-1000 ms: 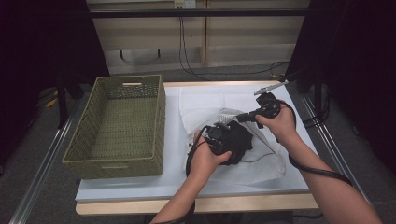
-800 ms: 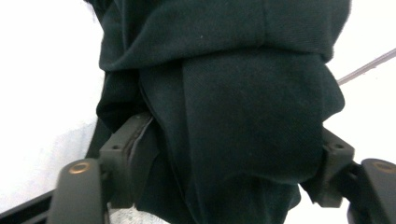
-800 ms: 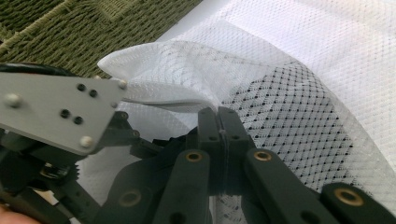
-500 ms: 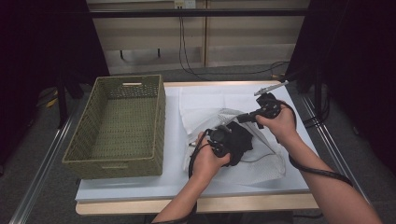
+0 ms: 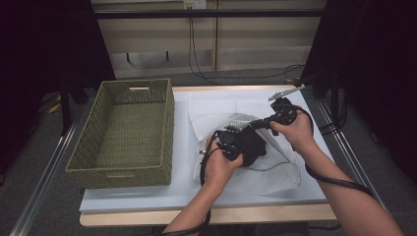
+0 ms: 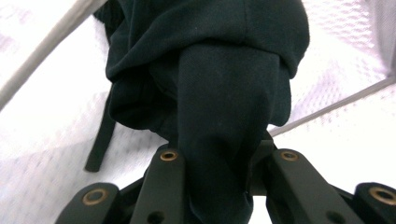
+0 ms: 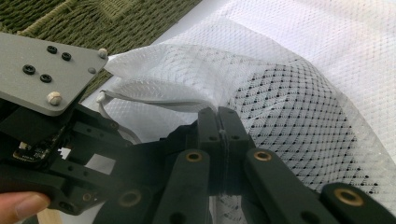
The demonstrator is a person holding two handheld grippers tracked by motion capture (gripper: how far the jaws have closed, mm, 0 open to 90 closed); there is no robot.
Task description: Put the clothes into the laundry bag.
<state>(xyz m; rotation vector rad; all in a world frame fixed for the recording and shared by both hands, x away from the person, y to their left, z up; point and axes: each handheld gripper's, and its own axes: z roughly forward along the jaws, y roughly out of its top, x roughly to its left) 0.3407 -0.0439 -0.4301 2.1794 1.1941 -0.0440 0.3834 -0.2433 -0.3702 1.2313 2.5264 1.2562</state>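
High view: at table centre, the right gripper pinches the white mesh bag's rim open while the left gripper, its jaws just closed on the dark garment, feeds it in, basket at nine o'clock.

Overhead light falls evenly on the worktop, and the white sheet glows while the room around it drops into near black on both sides. The high view is soft and a little grainy, with only faint shadows under the forearms. In the left gripper view the white mesh bag blows out to glare and blurs, and the dark cloth loses detail. The right gripper view is crisp on the netting, softer at its lower edge.
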